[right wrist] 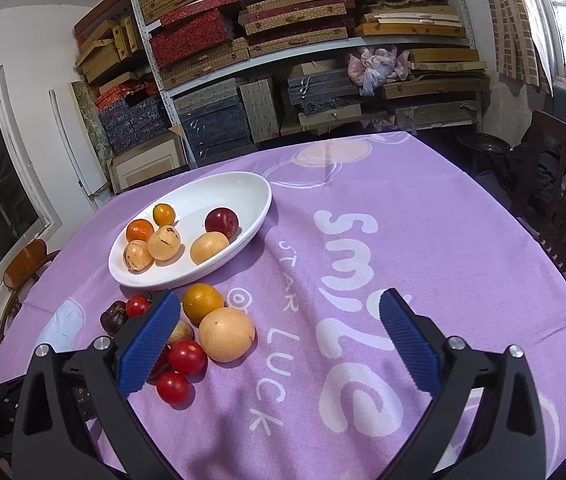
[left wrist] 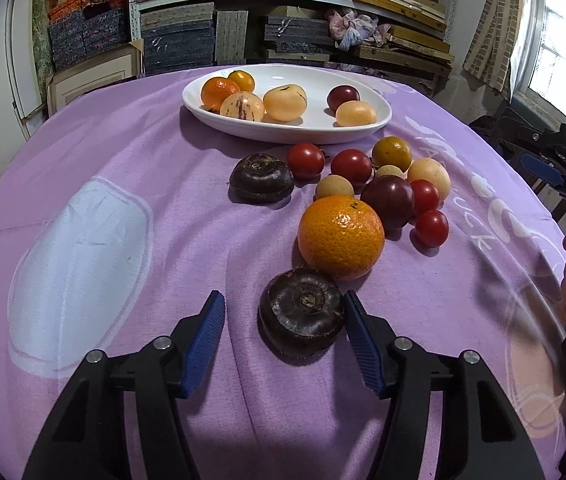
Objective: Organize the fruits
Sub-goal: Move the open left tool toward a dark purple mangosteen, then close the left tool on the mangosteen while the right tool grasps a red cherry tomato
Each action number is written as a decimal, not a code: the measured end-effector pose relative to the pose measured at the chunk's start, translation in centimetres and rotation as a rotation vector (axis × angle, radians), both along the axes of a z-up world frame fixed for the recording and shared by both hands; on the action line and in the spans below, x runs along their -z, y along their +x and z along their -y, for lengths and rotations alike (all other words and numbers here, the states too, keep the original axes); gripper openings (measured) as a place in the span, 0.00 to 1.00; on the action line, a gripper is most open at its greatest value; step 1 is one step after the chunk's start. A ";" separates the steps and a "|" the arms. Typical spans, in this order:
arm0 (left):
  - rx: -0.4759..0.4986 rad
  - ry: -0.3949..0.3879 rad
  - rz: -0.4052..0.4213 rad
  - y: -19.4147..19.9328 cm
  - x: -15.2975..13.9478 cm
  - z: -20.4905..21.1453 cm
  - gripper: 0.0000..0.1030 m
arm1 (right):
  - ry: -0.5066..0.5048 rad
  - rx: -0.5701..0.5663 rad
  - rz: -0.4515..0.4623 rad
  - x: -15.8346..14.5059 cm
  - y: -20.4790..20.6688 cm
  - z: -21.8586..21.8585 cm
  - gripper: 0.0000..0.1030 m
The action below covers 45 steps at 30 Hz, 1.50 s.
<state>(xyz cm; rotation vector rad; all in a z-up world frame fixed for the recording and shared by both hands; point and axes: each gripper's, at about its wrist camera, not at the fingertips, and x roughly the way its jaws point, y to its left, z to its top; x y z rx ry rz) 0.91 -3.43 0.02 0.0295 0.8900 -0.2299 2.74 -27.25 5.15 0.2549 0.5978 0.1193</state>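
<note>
A white oval dish [left wrist: 243,126] at the far side of the table holds several fruits; it also shows in the right wrist view [right wrist: 259,216]. More fruits lie loose in front of it: a large orange [left wrist: 341,236], red tomatoes [left wrist: 305,160] and two dark brown fruits. My left gripper [left wrist: 283,320] is open, low over the cloth, with the nearer dark fruit [left wrist: 301,314] between its fingers, against the right pad. My right gripper [right wrist: 279,332] is open and empty above the cloth, to the right of a pale round fruit [right wrist: 227,334] and tomatoes [right wrist: 187,356].
The round table has a purple cloth [right wrist: 363,240] with white lettering. Shelves of stacked boxes [right wrist: 283,60] stand behind it. A dark wooden chair [right wrist: 563,200] is at the right edge and a brown chair [right wrist: 23,268] at the left.
</note>
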 end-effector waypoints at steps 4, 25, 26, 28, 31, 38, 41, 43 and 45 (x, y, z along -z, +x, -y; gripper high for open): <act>0.016 -0.013 0.000 0.0 0.0 0.0 0.58 | 0.001 -0.002 -0.003 0.1 0.1 -0.1 0.95; 0.078 0.071 0.098 -1.6 -0.9 1.7 0.56 | -0.005 -0.016 -0.019 0.7 0.3 -0.6 0.95; 0.077 0.055 0.088 -1.4 -0.8 1.5 0.56 | -0.006 -0.017 -0.019 0.8 0.3 -0.6 0.95; 0.075 0.013 0.074 -1.3 -0.8 1.0 0.56 | -0.006 -0.016 -0.019 0.8 0.3 -0.6 0.95; 0.119 -0.045 0.002 -0.7 0.0 1.2 0.56 | -0.006 -0.017 -0.019 0.8 0.3 -0.7 0.95; 0.096 -0.059 -0.002 -0.5 0.1 0.7 0.40 | -0.023 -0.048 -0.023 0.9 0.3 -1.2 0.95; 0.098 -0.055 0.002 -0.7 0.1 0.6 0.40 | -0.050 -0.082 -0.022 0.9 0.2 -1.9 0.95; 0.102 -0.046 0.018 -1.1 -0.2 0.7 0.40 | -0.073 -0.111 -0.023 0.9 0.0 -2.4 0.95; 0.094 -0.023 0.063 -1.6 -0.7 0.6 0.40 | -0.098 -0.142 -0.025 0.8 -0.1 -3.0 0.95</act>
